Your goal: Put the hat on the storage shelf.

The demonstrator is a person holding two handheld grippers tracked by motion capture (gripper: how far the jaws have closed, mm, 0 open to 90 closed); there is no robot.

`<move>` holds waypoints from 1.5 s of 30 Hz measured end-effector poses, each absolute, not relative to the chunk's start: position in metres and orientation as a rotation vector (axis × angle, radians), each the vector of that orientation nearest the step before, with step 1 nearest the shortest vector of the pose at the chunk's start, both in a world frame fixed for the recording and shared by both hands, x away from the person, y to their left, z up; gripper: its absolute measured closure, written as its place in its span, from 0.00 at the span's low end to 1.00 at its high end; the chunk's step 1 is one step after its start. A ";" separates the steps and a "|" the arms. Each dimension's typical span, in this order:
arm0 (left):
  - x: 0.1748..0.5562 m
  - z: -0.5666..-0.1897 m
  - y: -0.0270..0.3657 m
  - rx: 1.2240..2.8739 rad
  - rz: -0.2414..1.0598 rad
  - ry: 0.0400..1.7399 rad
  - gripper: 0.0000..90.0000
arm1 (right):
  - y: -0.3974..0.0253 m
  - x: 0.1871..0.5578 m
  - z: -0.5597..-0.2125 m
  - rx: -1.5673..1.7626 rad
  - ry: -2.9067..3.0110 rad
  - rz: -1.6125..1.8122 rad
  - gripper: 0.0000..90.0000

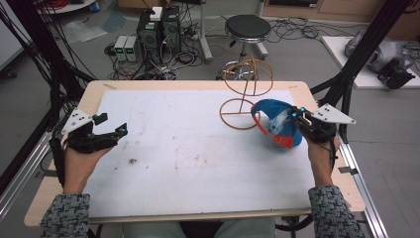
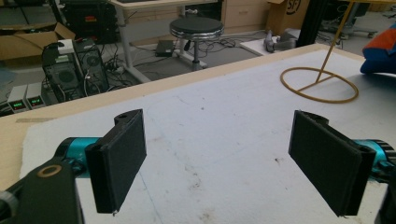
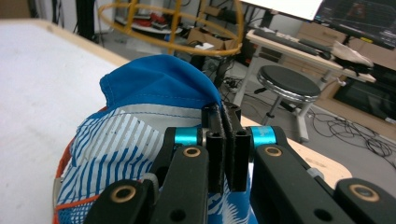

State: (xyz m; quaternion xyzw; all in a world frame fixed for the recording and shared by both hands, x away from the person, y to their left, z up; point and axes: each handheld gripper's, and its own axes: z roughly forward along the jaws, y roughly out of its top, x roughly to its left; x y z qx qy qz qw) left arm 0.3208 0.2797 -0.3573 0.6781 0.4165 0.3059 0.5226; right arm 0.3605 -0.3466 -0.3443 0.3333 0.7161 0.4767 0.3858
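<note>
Your right gripper [image 1: 295,118] is clamped on the rim of the soft, floppy blue fabric cap with red-edged brim [image 1: 277,126] beside the yellow wire stand [image 1: 246,94]; your left gripper [image 1: 113,133] gapes idle, so pinch the limp rim opposite.

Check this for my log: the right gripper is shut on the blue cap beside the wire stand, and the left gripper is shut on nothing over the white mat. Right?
One thing is off: the left gripper is open, not shut. The left gripper view shows its fingers wide apart over the white mat. The rest holds: the right gripper is shut on the blue cap, beside the wire stand.
</note>
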 end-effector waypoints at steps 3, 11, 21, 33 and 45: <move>0.320 -0.357 0.281 1.622 0.735 1.000 0.21 | -0.352 0.357 -0.337 0.873 1.783 1.230 0.99; 0.320 -0.356 0.282 1.625 0.736 0.999 0.21 | -0.362 0.352 -0.327 0.906 1.724 1.231 0.99; 0.321 -0.357 0.281 1.625 0.733 1.001 0.21 | -0.376 0.350 -0.304 0.961 1.632 1.223 0.99; 0.321 -0.357 0.283 1.623 0.731 1.002 0.21 | -0.380 0.366 -0.266 1.002 1.588 1.228 0.99; 0.321 -0.357 0.284 1.623 0.730 1.006 0.21 | -0.366 0.387 -0.223 0.998 1.544 1.202 0.99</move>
